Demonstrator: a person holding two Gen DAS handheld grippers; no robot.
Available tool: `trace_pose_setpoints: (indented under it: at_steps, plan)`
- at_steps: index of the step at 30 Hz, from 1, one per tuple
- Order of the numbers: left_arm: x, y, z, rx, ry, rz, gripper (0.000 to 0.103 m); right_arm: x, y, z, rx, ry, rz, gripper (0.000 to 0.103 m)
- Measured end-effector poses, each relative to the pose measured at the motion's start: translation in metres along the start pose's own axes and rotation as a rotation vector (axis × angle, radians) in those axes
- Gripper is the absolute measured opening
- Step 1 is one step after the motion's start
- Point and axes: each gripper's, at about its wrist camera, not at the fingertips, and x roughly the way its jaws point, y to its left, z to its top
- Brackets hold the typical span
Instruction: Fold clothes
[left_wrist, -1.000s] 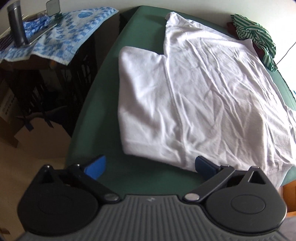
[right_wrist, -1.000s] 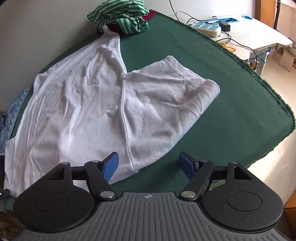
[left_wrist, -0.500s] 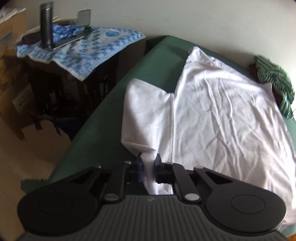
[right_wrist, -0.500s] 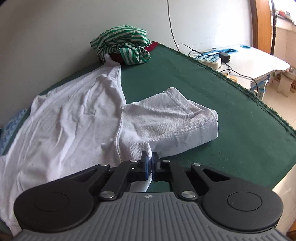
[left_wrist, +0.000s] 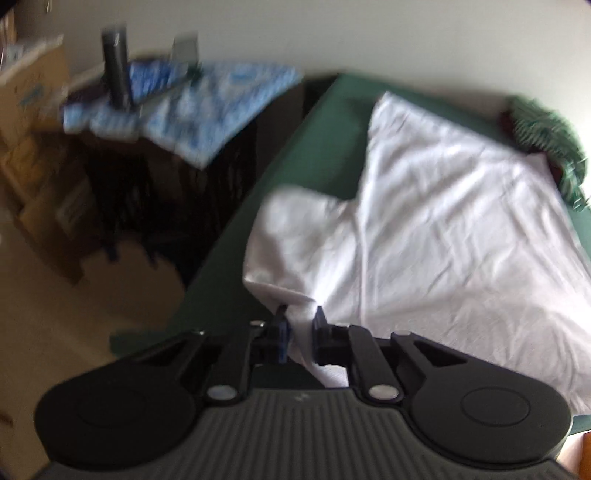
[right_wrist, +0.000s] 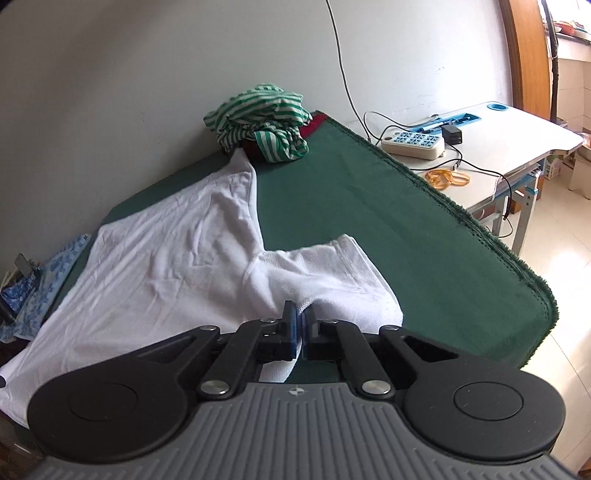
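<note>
white cotton shirt lies spread flat on the green-covered table, its collar end nearest the cameras.

left wrist view: left gripper has its jaws opening slightly, with a bunch of the shirt's near shoulder edge still pressed between the pads. the cloth rises in a small peak from the table to the jaws. the short sleeve lies just beyond, flat. a side stand draped in blue patterned cloth sits well apart at far left. the picture is blurred.

right wrist view: right gripper has its jaws closed tight on the shirt's other shoulder edge, beside the second sleeve. a striped green garment is heaped at the far end of the table, touching the shirt's hem corner.

step in hand, judged: both shoulder points pinched, lift beginning. the next move calls for raising both corners evenly and carrying them toward the hem, keeping the fabric taut between the grips and clear of the striped garment.
</note>
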Motion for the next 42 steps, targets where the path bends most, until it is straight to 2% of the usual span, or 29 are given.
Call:
trace_pose_setpoints:
  at_steps: [3,5,7,11,14,15,20,21,23,24,25,28,31,32,34,35,36,37,38,42]
  plan:
    - [0.004,0.008,-0.008,-0.040,0.025,-0.012,0.010,0.011,-0.004,-0.011,0.008,0.064,-0.013,0.004]
    - [-0.006,0.008,-0.010,-0.023,0.005,-0.030,0.018,0.010,-0.008,-0.013,0.033,0.084,0.014,0.015]
    - [-0.016,0.008,-0.012,0.000,-0.001,-0.062,0.051,0.005,-0.011,-0.013,0.055,0.101,0.082,0.038]
    - [-0.032,-0.005,-0.028,0.053,0.004,-0.223,0.063,0.011,0.008,-0.019,0.008,0.186,0.261,0.042]
    - [-0.029,-0.039,-0.047,0.107,0.066,-0.372,0.067,0.023,0.029,-0.027,-0.030,0.269,0.382,0.042]
    - [-0.026,-0.052,-0.052,0.128,0.087,-0.389,0.069,0.028,0.034,-0.029,-0.024,0.285,0.404,0.042]
    - [-0.008,-0.108,-0.070,0.203,0.099,-0.409,0.069,0.043,0.045,-0.031,-0.007,0.277,0.409,0.043]
    - [-0.006,-0.116,-0.071,0.226,0.089,-0.397,0.067,0.045,0.046,-0.032,-0.003,0.271,0.409,0.038]
    - [-0.004,-0.127,-0.072,0.286,0.063,-0.351,0.056,0.049,0.052,-0.031,-0.052,0.277,0.393,0.013]
    - [-0.003,-0.130,-0.072,0.312,0.053,-0.331,0.041,0.050,0.055,-0.031,-0.092,0.291,0.381,0.001]
    - [-0.004,-0.129,-0.070,0.322,0.055,-0.320,0.028,0.049,0.058,-0.032,-0.125,0.291,0.375,0.000]
    - [-0.008,-0.118,-0.069,0.337,0.082,-0.329,0.010,0.033,0.057,-0.034,-0.216,0.291,0.393,0.000]
    - [-0.022,-0.110,-0.075,0.405,0.108,-0.342,0.009,0.015,0.054,-0.040,-0.299,0.313,0.416,0.000]
    - [-0.031,-0.112,-0.077,0.447,0.088,-0.345,0.009,0.008,0.053,-0.043,-0.335,0.305,0.421,0.001]
    - [-0.050,-0.116,-0.080,0.529,0.047,-0.354,0.012,-0.004,0.059,-0.048,-0.437,0.228,0.418,0.017]
    - [-0.056,-0.122,-0.080,0.563,0.026,-0.376,0.018,-0.005,0.064,-0.050,-0.474,0.203,0.418,0.024]
    - [-0.058,-0.129,-0.079,0.589,0.013,-0.398,0.037,-0.004,0.070,-0.052,-0.507,0.184,0.419,0.036]
    - [-0.054,-0.139,-0.081,0.617,0.012,-0.401,0.051,-0.001,0.075,-0.053,-0.527,0.171,0.420,0.039]
    - [-0.050,-0.148,-0.082,0.646,0.010,-0.404,0.053,0.004,0.082,-0.055,-0.548,0.161,0.421,0.039]
    - [-0.029,-0.182,-0.092,0.759,0.027,-0.401,0.051,0.025,0.108,-0.064,-0.674,0.125,0.370,0.039]
